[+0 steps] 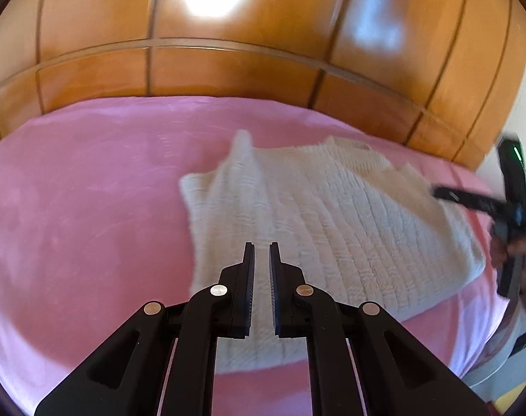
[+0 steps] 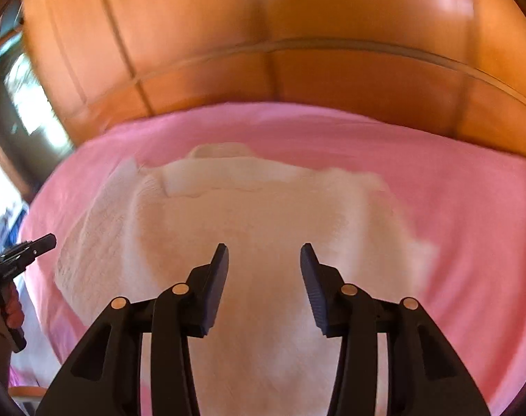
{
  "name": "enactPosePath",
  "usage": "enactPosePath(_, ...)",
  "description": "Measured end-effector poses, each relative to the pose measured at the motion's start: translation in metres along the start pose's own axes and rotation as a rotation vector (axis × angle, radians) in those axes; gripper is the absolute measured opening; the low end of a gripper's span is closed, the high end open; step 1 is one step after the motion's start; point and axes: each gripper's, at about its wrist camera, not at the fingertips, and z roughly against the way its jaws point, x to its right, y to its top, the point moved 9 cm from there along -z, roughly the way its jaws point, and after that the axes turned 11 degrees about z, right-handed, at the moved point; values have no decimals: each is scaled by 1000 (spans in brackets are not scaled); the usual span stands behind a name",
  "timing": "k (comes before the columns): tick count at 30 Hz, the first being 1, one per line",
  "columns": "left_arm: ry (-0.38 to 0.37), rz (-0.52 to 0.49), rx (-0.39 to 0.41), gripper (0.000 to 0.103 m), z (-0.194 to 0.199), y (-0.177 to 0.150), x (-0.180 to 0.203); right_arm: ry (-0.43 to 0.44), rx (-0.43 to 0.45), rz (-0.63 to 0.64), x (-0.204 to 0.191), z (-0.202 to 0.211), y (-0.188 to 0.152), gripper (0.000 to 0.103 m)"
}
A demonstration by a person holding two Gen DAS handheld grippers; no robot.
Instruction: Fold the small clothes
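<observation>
Wooden panels point(image 1: 228, 69), shiny and orange-brown, fill the top of both views, and a bright light spot shows near the top middle of the left wrist view. Below them a pink blanket point(image 1: 72, 208) covers the bed from edge to edge. On the blanket lies a cream knit sweater point(image 1: 315, 225), spread mostly flat; it sits in the middle and right of the left wrist view and in the middle of the right wrist view, which is quite blurry. Its collar is toward the top of the frame, near the wood, and its bottom edge comes down toward the lower part of the frame, so its long way runs from near to far. One sleeve looks folded in at the upper left of the sweater. The left gripper point(image 1: 261, 248) hangs over the lower left part of the sweater with its fingers almost pressed together, only a thin gap between them, and nothing in them. The right gripper point(image 2: 264, 249) hangs over the middle of the sweater with its fingers spread wide, also holding nothing. It also shows small at the right edge of the left view, by the sweater's right side. Both tools are close above the sweater, so either could likely grab an edge to fold it next.
</observation>
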Motion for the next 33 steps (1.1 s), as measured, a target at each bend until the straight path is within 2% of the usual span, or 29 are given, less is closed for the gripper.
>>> enactPosePath(3, 12, -16, -25, 6, -14, -9, 2, 8, -45, 59, -15, -41, 24, 44)
enactPosePath(5, 24, -14, -36, 6, -21, -12, -2, 10, -104, 77, -22, -70, 27, 44)
enactPosePath(8, 32, 4, -58, 9, -27, -17, -13, -7, -157, 140, -31, -91, 21, 5)
enactPosePath(11, 28, 35, -46, 11, -28, -18, -19, -43, -122, 173, -33, -85, 24, 4)
enactPosePath(15, 54, 108, -23, 11, -27, -13, -30, -87, -6, 105, -19, -64, 51, 3)
enactPosePath(17, 93, 124, -16, 10, -28, -11, -35, -97, 12, 67, -10, -66, 61, 3)
enactPosePath(19, 171, 135, -13, 10, -33, -13, -43, -122, -6, 75, -9, -83, 62, 3)
enactPosePath(21, 270, 133, 0, 11, -36, -14, -51, -127, -55, 74, -9, -102, 50, 3)
enactPosePath(22, 280, 151, -1, 11, -34, -16, -53, -121, -69, 74, -11, -108, 44, 4)
enactPosePath(23, 296, 182, -9, 22, -33, -15, -56, -115, -65, 75, -12, -109, 42, 5)
enactPosePath(25, 315, 207, 1, 26, -28, -10, -59, -81, -36, 44, -12, -101, 48, 16)
enactPosePath(26, 308, 204, 15, 26, -24, -7, -56, -57, -15, 15, -9, -91, 50, 35)
enactPosePath(27, 300, 185, 38, 26, -19, -3, -51, -55, 20, -15, -3, -77, 52, 44)
enactPosePath(30, 240, 86, 90, 26, -9, 10, -23, -45, 71, -70, 14, -42, 46, 44)
enactPosePath(33, 164, 6, 97, 35, -14, 16, 7, -52, 67, -102, 27, -20, 27, 45)
